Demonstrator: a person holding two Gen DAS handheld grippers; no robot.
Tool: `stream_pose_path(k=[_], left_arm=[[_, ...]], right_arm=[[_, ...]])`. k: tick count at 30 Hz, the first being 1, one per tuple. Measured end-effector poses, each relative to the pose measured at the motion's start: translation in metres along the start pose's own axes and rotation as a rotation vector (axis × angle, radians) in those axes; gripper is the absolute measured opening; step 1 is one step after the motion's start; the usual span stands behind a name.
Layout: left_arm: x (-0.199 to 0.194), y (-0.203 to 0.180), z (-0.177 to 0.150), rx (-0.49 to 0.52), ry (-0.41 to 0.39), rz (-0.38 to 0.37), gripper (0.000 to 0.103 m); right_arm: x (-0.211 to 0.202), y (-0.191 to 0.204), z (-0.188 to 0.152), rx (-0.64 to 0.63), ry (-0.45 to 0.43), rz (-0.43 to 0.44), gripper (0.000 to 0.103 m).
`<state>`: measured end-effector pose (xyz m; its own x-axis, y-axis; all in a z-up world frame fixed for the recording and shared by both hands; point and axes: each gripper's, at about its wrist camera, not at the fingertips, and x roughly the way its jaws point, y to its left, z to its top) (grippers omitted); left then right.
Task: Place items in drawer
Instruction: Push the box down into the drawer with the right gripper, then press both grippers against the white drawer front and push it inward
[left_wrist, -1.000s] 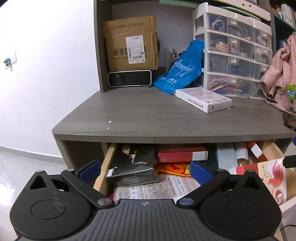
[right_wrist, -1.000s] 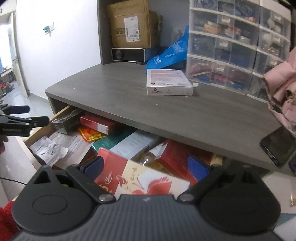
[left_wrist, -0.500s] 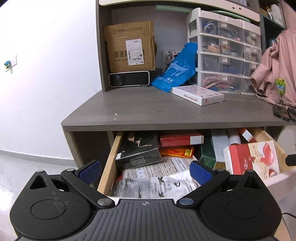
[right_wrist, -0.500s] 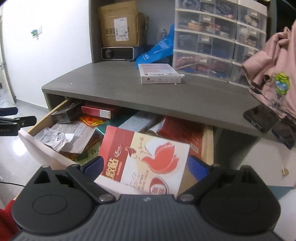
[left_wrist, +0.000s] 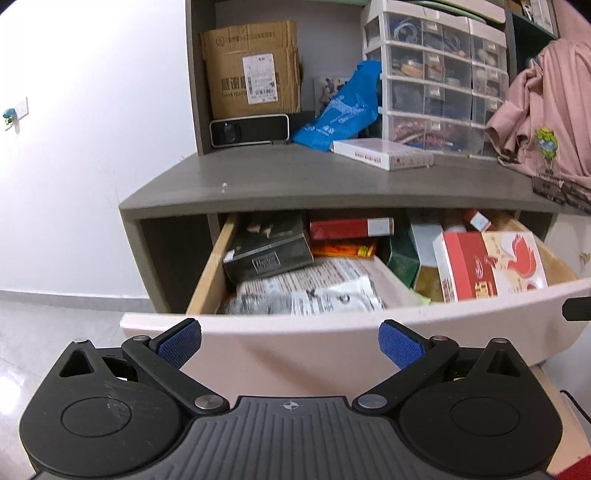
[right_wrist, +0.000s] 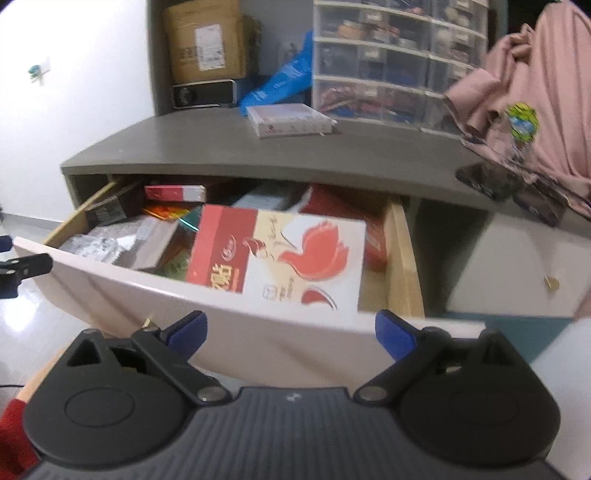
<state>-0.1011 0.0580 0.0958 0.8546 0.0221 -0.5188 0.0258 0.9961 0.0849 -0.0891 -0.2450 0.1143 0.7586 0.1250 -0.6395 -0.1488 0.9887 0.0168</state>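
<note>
- Left wrist view: the left gripper (left_wrist: 290, 341) hangs in front of the drawer (left_wrist: 332, 332), its blue pads spread wide with nothing between them.
- The drawer is pulled out under the desk (left_wrist: 295, 184) and is crowded: a black box (left_wrist: 267, 247) at the left, a crumpled printed bag (left_wrist: 306, 291) in the middle, a red box (left_wrist: 491, 266) with a bird design leaning at the right.
- On the desk lies a white box (left_wrist: 384, 154), just in front of a blue bag (left_wrist: 338, 110) and near a stack of clear organisers (left_wrist: 432, 74).
- Right wrist view: the right gripper (right_wrist: 291, 334) is likewise spread and empty, close to the drawer front (right_wrist: 258, 332).
- The red box (right_wrist: 280, 254) sits inside the drawer, tilted against its front panel.
- A pink garment (right_wrist: 524, 92) hangs at the right.
</note>
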Motion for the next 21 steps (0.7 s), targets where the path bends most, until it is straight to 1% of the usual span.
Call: stream_pose_path(k=[4,7,12,21], left_arm=[[0.006,-0.002,-0.012,0.011,0.017,0.009,0.103],[0.01,-0.001,-0.019,0.013,0.033,0.013,0.103],[0.018,-0.002,-0.022,0.009,0.047,0.016,0.103],[0.035,0.001,-0.029,-0.007,0.084,0.031,0.103]], right_arm=[[0.007,0.003,-0.012,0.047,-0.004,-0.032,0.098],[0.014,0.003,-0.018,0.075,0.009,-0.041,0.098],[0.023,0.003,-0.022,0.105,0.006,-0.075,0.098],[0.035,0.009,-0.029,0.11,0.025,-0.094,0.098]])
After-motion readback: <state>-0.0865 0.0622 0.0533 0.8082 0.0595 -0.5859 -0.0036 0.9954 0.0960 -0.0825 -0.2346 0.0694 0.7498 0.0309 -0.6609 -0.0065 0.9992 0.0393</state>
